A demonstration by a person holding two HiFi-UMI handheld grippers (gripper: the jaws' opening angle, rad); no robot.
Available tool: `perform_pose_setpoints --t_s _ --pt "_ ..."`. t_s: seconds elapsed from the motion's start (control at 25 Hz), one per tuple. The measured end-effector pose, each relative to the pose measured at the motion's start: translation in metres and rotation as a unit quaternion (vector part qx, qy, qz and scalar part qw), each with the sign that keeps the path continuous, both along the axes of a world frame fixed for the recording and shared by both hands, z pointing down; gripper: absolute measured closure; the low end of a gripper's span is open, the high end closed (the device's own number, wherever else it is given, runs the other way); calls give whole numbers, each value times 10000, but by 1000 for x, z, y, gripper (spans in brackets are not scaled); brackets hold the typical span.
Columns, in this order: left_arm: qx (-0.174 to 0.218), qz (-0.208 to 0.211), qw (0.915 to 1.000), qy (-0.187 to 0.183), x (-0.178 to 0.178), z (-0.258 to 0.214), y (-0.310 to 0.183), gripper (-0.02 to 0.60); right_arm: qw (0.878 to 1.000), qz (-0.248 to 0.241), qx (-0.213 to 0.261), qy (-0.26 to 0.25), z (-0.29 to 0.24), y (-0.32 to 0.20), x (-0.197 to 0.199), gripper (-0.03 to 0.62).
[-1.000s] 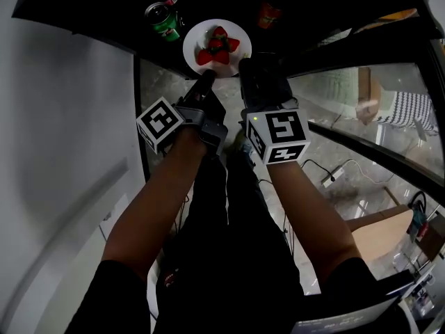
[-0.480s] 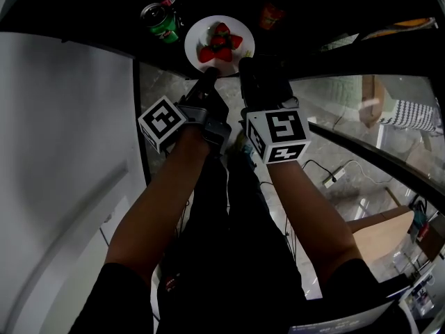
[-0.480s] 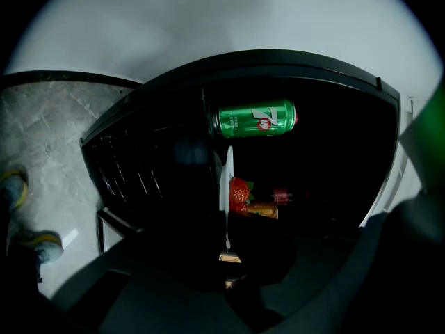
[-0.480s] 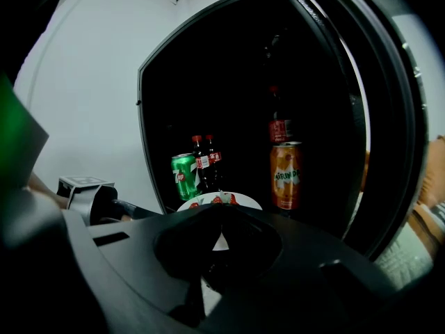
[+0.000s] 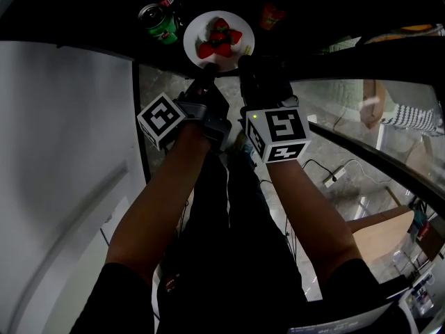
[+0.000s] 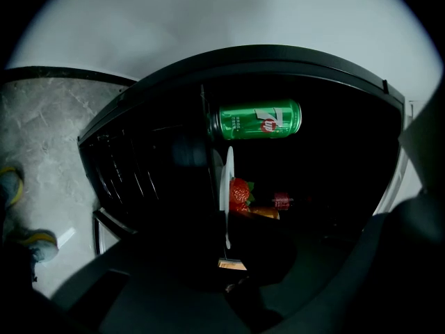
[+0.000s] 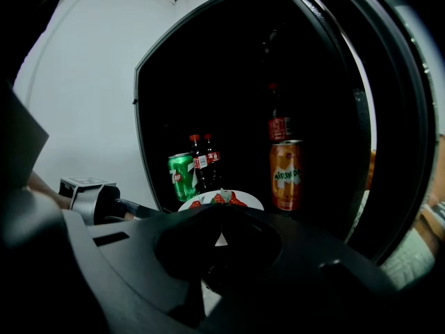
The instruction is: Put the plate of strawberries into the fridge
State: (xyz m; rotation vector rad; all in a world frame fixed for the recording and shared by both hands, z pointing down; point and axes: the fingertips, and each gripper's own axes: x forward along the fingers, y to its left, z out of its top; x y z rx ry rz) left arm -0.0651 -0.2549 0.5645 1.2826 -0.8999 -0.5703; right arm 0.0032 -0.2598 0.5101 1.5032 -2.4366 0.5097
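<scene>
A white plate (image 5: 240, 42) with red strawberries (image 5: 217, 39) hovers at the mouth of the dark fridge (image 5: 83, 16). My left gripper (image 5: 206, 73) is shut on the plate's near rim on the left. My right gripper (image 5: 244, 64) is shut on the near rim on the right. In the left gripper view the plate (image 6: 227, 179) shows edge-on, with a strawberry (image 6: 240, 191) beside it, and the left gripper (image 6: 226, 245) is dark below. In the right gripper view the plate (image 7: 245, 200) peeks over the dark right gripper (image 7: 221, 236).
Inside the fridge stand a green can (image 7: 182, 176), two cola bottles (image 7: 207, 161) and an orange can (image 7: 286, 175) behind the plate. The glass fridge door (image 5: 361, 145) swings out to the right. A white wall (image 5: 62, 138) runs along the left. A power strip (image 5: 332, 176) lies on the marble floor.
Both grippers have pushed the plate a little farther forward towards the cans in the fridge. Their hold on the rim is unchanged.
</scene>
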Motion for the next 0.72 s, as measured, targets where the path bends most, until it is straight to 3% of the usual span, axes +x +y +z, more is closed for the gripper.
perform_pose_setpoints --t_s 0.72 --pt "-151 -205 9995 190 -1 7 -20 566 9999 119 12 -66 2 -19 7 588"
